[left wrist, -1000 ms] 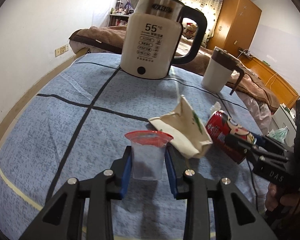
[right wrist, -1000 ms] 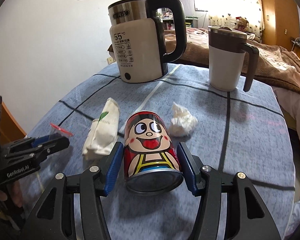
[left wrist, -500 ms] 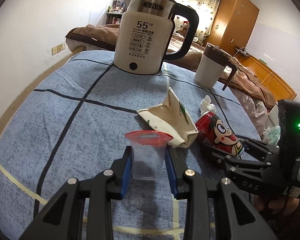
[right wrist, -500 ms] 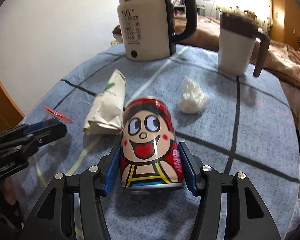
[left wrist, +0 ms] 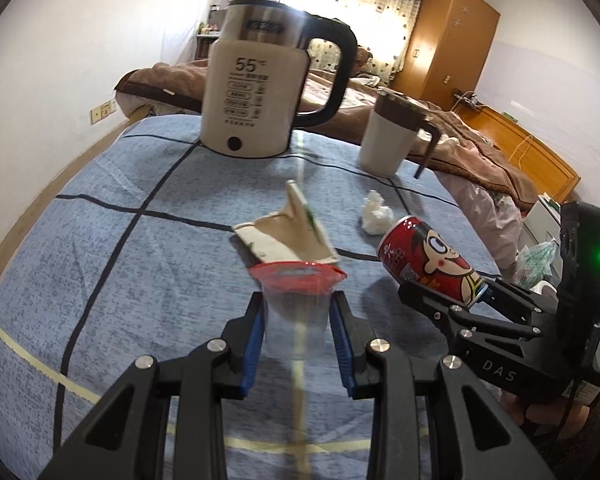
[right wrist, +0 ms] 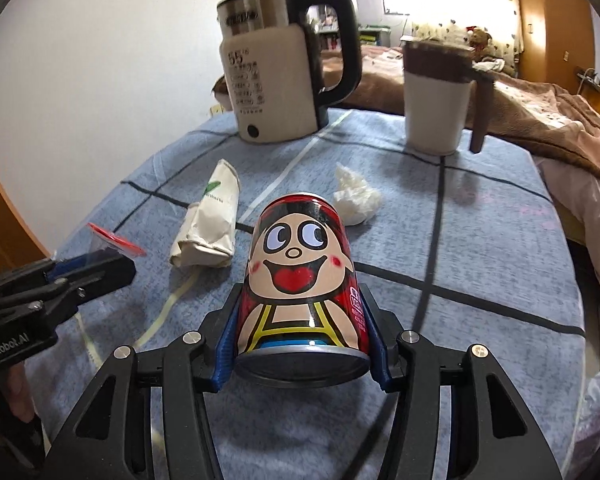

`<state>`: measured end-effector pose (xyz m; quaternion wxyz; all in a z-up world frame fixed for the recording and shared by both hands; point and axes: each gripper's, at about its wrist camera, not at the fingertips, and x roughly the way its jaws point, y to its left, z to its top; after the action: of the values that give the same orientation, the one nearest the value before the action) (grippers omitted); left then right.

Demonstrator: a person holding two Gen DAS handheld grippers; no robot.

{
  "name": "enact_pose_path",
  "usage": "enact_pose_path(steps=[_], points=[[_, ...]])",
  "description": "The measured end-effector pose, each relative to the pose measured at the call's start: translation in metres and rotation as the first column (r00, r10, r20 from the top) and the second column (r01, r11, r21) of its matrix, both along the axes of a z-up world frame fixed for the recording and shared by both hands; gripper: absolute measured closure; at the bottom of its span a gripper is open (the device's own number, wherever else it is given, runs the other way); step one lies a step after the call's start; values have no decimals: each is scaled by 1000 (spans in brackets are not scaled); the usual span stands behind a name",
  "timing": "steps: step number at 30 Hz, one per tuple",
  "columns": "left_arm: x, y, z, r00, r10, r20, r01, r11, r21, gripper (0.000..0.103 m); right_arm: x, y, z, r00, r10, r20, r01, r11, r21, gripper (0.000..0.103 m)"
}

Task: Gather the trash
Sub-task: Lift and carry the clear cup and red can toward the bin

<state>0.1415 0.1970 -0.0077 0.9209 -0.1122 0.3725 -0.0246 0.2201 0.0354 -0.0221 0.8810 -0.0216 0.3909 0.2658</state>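
— Above the blue checked cloth (left wrist: 100, 264), what does the left gripper (left wrist: 298, 332) carry?
— A clear plastic cup (left wrist: 294, 320) with a red rim, clamped between its pads, off the cloth.
— The right gripper (right wrist: 302, 344)?
— Clenched on the red cartoon can (right wrist: 300, 280); its jaws have just tightened. Folded paper bag (right wrist: 210, 220) and crumpled tissue (right wrist: 356, 196) lie near the kettle (right wrist: 276, 76).

red can (right wrist: 302, 284) now lifted clear of the blue cloth (right wrist: 480, 248), tilted up
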Motion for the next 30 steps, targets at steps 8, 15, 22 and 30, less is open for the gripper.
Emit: enact_pose_path(steps=[8, 15, 22, 30], points=[[-5, -35, 12, 998, -67, 20, 67, 998, 10, 69, -24, -30, 13, 999, -40, 18, 39, 999, 33, 50], [-8, -74, 21, 989, -140, 38, 139, 990, 18, 69, -45, -69, 19, 995, -102, 22, 101, 994, 42, 50], [-11, -121, 26, 972, -227, 53, 227, 974, 15, 69, -67, -116, 30, 982, -184, 49, 182, 983, 36, 50], [-8, -177, 29, 940, -335, 61, 334, 942, 19, 69, -84, -170, 39, 955, -285, 75, 283, 958, 35, 50]])
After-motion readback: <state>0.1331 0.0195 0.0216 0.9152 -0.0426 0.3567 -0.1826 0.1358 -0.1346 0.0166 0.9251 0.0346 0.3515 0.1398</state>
